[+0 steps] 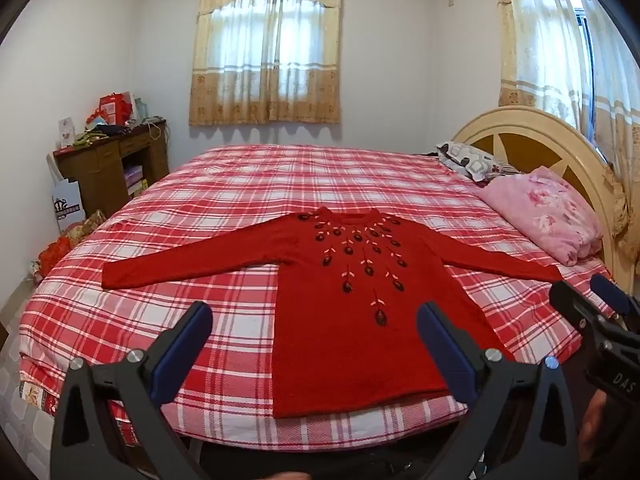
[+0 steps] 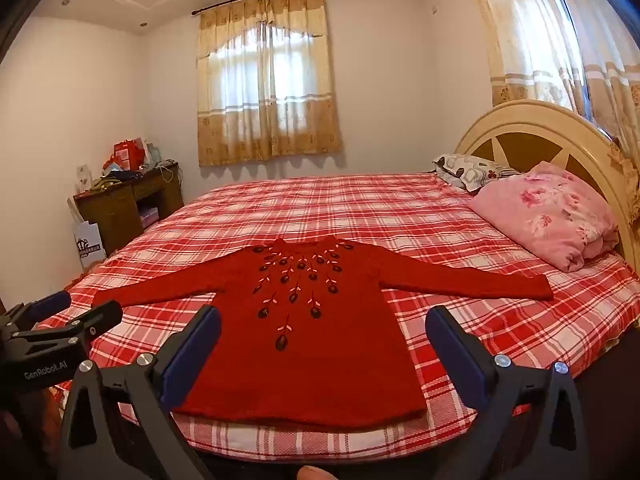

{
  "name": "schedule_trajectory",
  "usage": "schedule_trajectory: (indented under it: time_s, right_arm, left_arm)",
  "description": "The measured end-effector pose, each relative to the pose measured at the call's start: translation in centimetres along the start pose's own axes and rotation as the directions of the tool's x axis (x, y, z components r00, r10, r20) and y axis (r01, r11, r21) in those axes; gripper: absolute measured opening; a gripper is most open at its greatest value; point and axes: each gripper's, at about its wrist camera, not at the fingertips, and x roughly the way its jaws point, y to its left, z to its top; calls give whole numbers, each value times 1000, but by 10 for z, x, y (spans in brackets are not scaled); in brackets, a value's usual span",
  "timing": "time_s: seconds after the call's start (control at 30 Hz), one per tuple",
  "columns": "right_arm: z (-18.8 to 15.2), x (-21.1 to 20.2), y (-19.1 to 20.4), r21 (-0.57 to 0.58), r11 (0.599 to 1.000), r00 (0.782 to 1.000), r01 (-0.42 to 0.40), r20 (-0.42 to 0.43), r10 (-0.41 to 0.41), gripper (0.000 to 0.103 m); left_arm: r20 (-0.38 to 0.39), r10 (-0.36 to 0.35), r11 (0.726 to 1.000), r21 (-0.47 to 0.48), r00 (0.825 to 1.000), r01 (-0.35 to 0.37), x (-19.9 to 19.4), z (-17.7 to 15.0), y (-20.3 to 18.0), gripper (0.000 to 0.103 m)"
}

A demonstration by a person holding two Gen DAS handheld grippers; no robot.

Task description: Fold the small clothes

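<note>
A red knitted sweater [image 1: 344, 320] with dark embroidered flowers lies flat on the red-and-white plaid bed [image 1: 224, 184]. Its front faces up, both sleeves are spread out sideways, and its hem is at the bed's near edge. My left gripper [image 1: 314, 320] hovers open before the hem's left part, with nothing between its blue pads. The right gripper [image 1: 580, 288] shows at the right edge of this view. In the right wrist view the sweater [image 2: 304, 352] lies straight ahead, and my right gripper [image 2: 324, 320] is open and empty above the hem. The left gripper [image 2: 82, 306] is beside it at the left.
A folded pink floral blanket [image 2: 548, 216] and a patterned pillow [image 2: 464, 170] lie by the cream headboard [image 2: 532, 124] on the right. A cluttered wooden desk [image 2: 124, 204] and a white paper bag [image 2: 89, 246] stand by the left wall. Curtained windows are behind.
</note>
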Motion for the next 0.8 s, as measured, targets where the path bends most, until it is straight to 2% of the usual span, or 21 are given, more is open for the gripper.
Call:
schedule_trajectory:
  time_s: [0.23,0.27,0.8]
  right_arm:
    - [1,-1,-1,10,1000,1000,1,10,-1,102]
    - [2,-1,-1,5,1000,1000,1,7,-1,102]
    - [1,-1,-3,6,1000,1000,-1,6,1,102]
  left_arm:
    - [21,64,998,22,998,-65,-3,-1,-2,103]
    - [-5,7,1000,22,1000,-6,2,-3,1,103]
    - [-14,1,1000,22,1000,-1,2,-4,1,103]
